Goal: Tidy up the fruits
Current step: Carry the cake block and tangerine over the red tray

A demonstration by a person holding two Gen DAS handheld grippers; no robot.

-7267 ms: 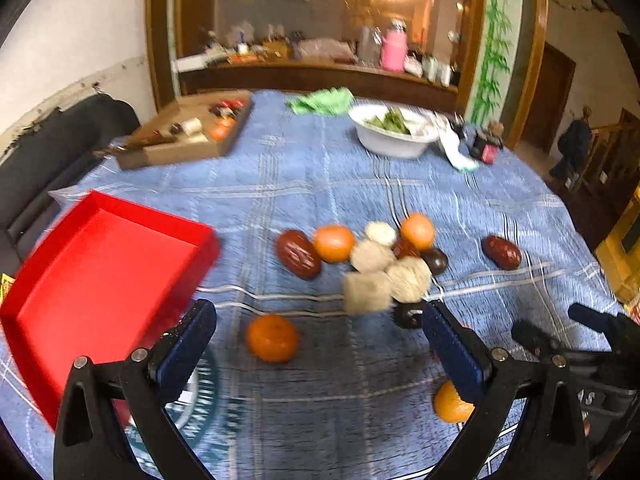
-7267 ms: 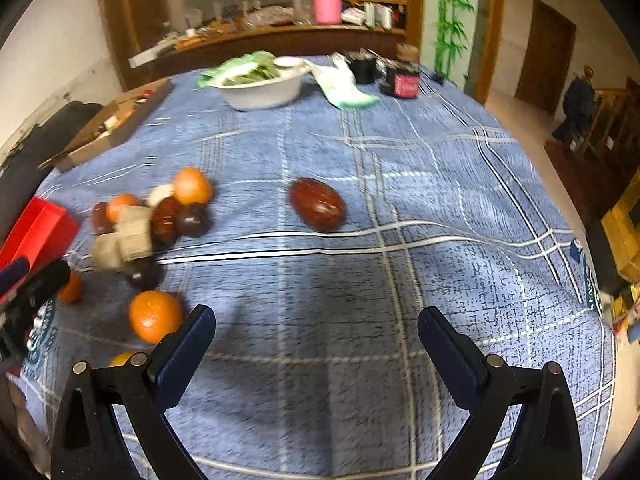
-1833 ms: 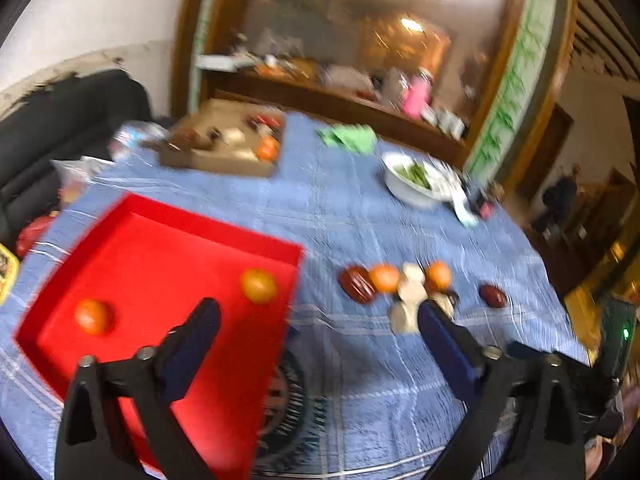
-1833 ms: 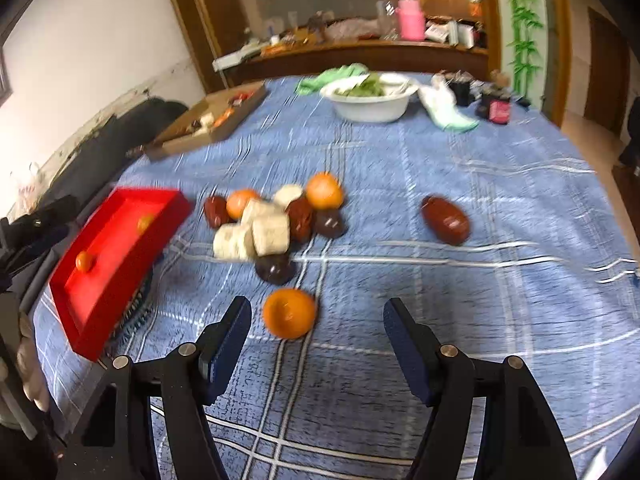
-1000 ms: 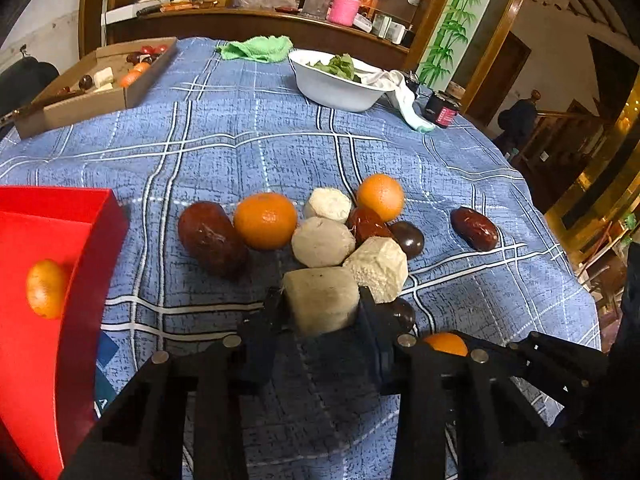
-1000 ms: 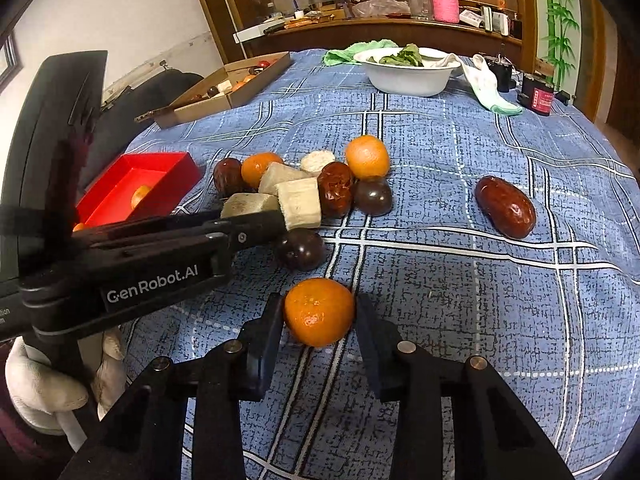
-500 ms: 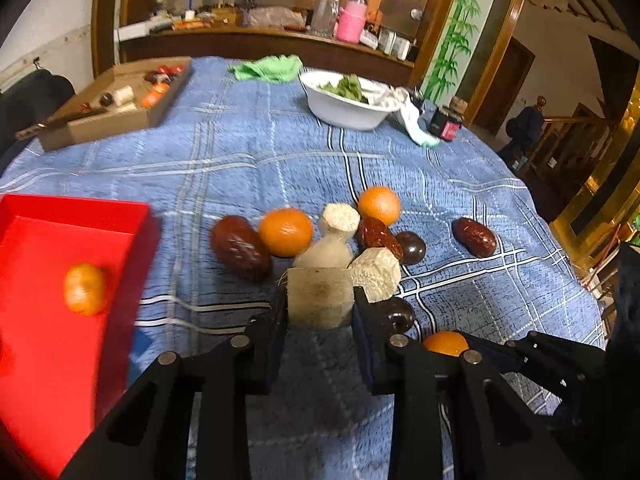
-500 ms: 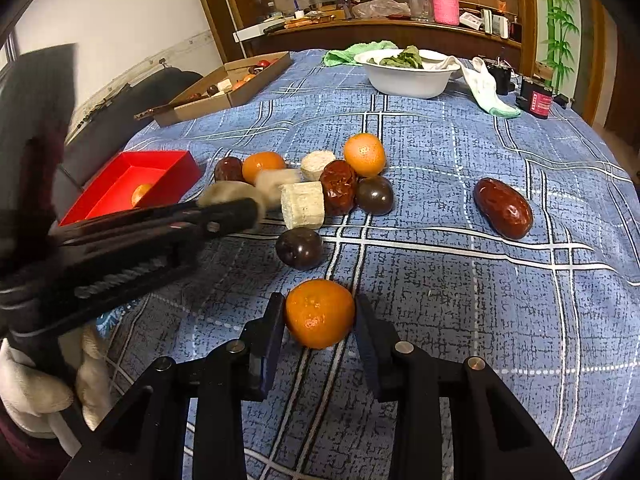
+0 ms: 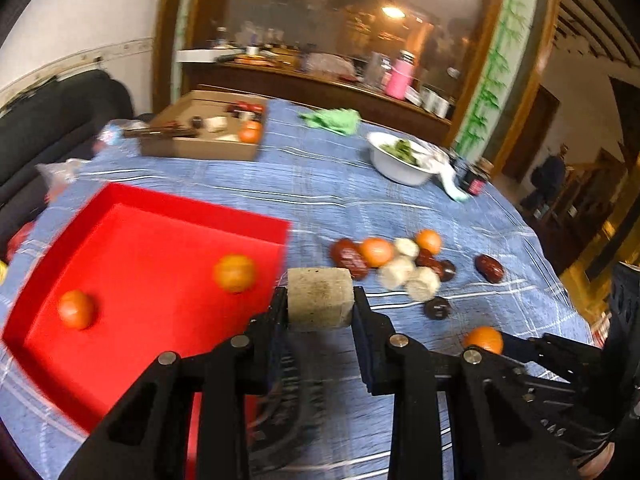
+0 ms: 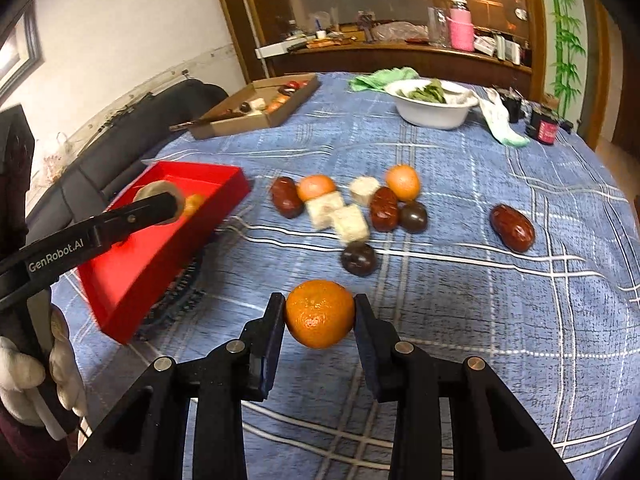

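Over red tray (image 9: 168,208): left gripper (image 9: 320,308) fingers clamp beige chunk (image 9: 320,298); release next.
Above counter (image 10: 500,300): right gripper (image 10: 320,320) fingers clamp orange (image 10: 320,314); carry trayward.

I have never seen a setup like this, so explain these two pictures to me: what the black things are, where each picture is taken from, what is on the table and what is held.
There is no robot here. A person holds a black two-fingered tool in each hand, and each tool carries a wide-angle camera looking along its fingers. One picture comes from the left tool, the other from the right tool. The left tool grips a pale beige block near a red tray, which holds two oranges. The right tool grips an orange. On the blue checked tablecloth lies a cluster of oranges, dark reddish-brown fruits and pale blocks. Farther back are a cardboard box and a white bowl of greens.
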